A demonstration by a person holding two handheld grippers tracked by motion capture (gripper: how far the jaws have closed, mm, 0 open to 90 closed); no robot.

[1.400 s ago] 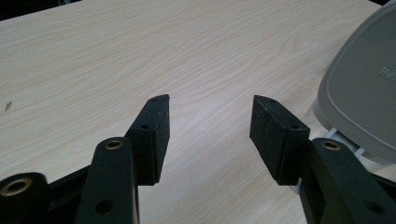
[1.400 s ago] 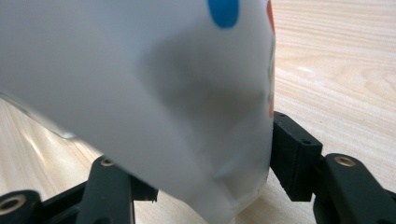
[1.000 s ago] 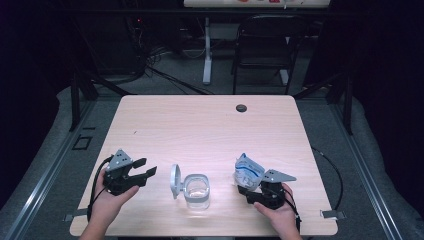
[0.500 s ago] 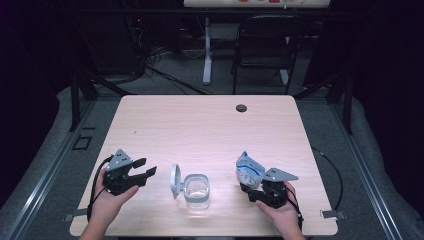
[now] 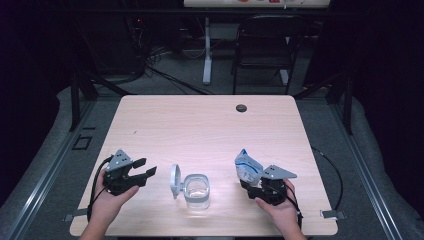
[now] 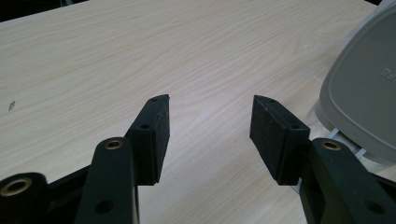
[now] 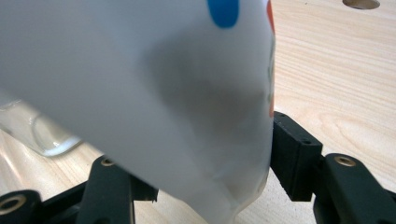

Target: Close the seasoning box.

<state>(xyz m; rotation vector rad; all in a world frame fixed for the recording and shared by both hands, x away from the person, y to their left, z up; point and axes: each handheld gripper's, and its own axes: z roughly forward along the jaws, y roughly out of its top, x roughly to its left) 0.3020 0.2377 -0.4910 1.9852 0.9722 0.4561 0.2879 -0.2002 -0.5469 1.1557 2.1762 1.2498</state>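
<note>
Pouch (image 5: pixel 247 166) clamped in right gripper (image 5: pixel 255 181) near surface's front edge may sag or slip, spilling beside open jar (image 5: pixel 197 190); left gripper (image 5: pixel 145 172) wide, empty.

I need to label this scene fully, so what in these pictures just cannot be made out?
- Left jaw pad of the right hand-held gripper: right gripper view, covered by the white bag it holds.
- Print on the bag: right gripper view, blurred and cut by the top edge; high view, too small.
- Contents of the clear container: high view, too small to tell.
- Lettering on the grey lid: left gripper view, cut by the right edge.
</note>
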